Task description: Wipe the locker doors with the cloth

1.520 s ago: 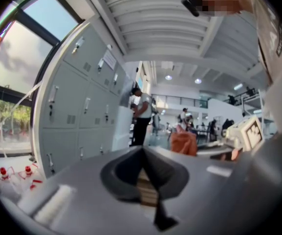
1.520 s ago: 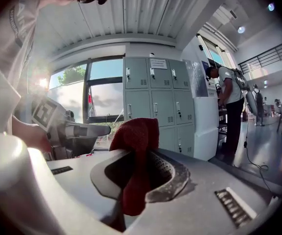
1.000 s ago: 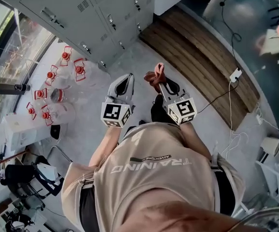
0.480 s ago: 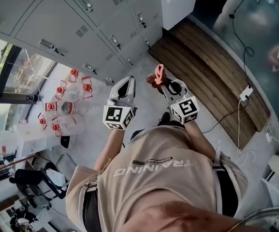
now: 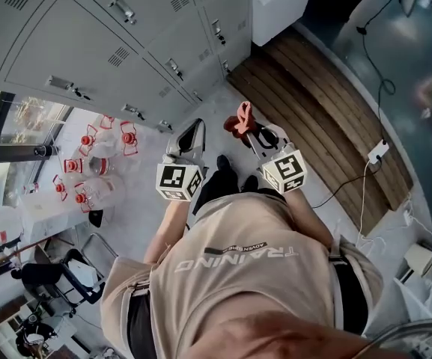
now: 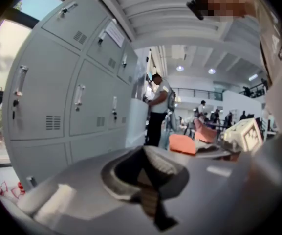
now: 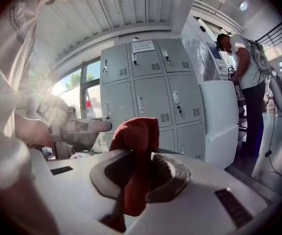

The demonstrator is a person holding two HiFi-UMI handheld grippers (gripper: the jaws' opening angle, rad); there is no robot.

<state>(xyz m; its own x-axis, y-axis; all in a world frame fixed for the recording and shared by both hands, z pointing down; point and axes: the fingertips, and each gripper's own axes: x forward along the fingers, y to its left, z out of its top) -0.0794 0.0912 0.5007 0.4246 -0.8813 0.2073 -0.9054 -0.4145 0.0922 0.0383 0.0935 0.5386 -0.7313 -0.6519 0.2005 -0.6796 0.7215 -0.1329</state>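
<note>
Grey locker doors (image 5: 118, 43) with small handles and vents fill the upper left of the head view. They also stand ahead in the left gripper view (image 6: 77, 102) and the right gripper view (image 7: 150, 92). My right gripper (image 5: 247, 129) is shut on a bunched red cloth (image 5: 239, 118), which rises between its jaws (image 7: 140, 146). My left gripper (image 5: 194, 127) hangs beside it at the same height, shut with nothing in it (image 6: 148, 173). Both are held in front of my body, a short way off the lockers.
Several clear water jugs with red caps (image 5: 88, 163) stand on the floor below the lockers by a window. A wooden platform (image 5: 320, 96) runs to the right, with a white cabinet (image 5: 279, 2) at its end. A cable and power strip (image 5: 378, 152) lie nearby. A person (image 7: 246, 67) stands by the cabinet.
The view has swung toward the lockers, which now fill more of the upper left. Both grippers keep their pose and hold. A dark shoe now shows between the grippers.
</note>
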